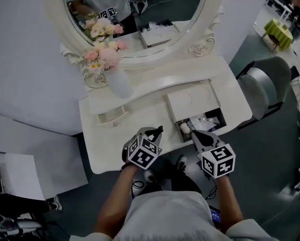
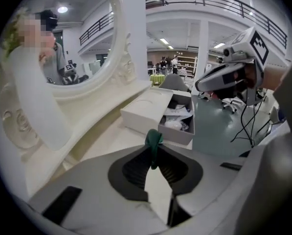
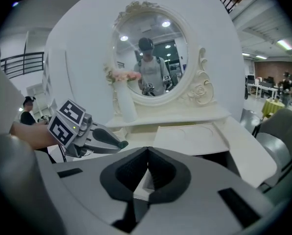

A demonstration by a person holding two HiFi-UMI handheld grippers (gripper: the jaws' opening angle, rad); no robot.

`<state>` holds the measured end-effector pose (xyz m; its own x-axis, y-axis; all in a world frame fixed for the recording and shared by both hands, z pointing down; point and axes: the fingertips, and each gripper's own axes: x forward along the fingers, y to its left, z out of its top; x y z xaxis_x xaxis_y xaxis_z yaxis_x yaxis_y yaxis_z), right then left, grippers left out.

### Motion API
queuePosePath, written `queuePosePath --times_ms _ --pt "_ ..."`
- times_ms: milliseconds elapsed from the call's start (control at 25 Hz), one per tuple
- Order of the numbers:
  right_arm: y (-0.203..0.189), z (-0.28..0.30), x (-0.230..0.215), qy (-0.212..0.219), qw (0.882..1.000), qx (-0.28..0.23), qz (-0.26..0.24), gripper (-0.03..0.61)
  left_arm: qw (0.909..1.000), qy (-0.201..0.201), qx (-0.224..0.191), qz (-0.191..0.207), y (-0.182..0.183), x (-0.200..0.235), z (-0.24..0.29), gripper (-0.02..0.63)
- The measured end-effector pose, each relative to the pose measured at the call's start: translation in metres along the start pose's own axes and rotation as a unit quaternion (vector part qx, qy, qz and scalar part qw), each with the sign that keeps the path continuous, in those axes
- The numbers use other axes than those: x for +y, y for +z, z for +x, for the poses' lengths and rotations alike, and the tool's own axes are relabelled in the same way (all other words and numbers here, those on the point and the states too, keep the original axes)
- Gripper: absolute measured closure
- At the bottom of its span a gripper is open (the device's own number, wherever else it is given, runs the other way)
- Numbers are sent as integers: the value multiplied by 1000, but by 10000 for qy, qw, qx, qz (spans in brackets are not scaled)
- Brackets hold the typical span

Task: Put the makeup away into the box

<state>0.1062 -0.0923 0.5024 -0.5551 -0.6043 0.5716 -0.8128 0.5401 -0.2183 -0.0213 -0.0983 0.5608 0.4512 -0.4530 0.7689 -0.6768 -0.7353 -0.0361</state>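
A white box [image 1: 189, 103] stands at the right of the vanity top [image 1: 114, 144], its lid slid back. The open end [image 1: 204, 122] holds several small makeup items. In the left gripper view the box [image 2: 148, 109] lies just ahead. My left gripper [image 2: 154, 142] is shut on a small dark green item [image 2: 153, 137], pinched at the jaw tips. In the head view that gripper [image 1: 160, 130] hovers over the tabletop, left of the box. My right gripper [image 1: 194, 132] is at the box's near edge. Its jaws [image 3: 147, 151] meet with nothing between them.
A vase of pink flowers [image 1: 118, 82] stands at the back left under the oval mirror [image 1: 139, 14]. A small white tray [image 1: 112, 117] sits left of the box. A grey chair [image 1: 263, 92] is beside the table's right end.
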Motion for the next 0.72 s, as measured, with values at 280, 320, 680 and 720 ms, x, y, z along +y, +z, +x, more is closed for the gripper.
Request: queuePosePath --times_ms 280,320,680,720 --pt "-15 -29 -67 -372 9988 -26 320 584 9979 -483 -49 423 62 -46 54 546" --pt "-18 -33 -75 -417 9985 -27 357 583 9974 -537 -53 475 69 -52 61 546" --pt "-25 -46 -129 -502 9974 -17 520 583 9933 -777 252 816 104 -87 114 544" --pt "-26 -46 -132 -485 9975 -13 520 583 9930 -745 317 856 104 -89 120 543"
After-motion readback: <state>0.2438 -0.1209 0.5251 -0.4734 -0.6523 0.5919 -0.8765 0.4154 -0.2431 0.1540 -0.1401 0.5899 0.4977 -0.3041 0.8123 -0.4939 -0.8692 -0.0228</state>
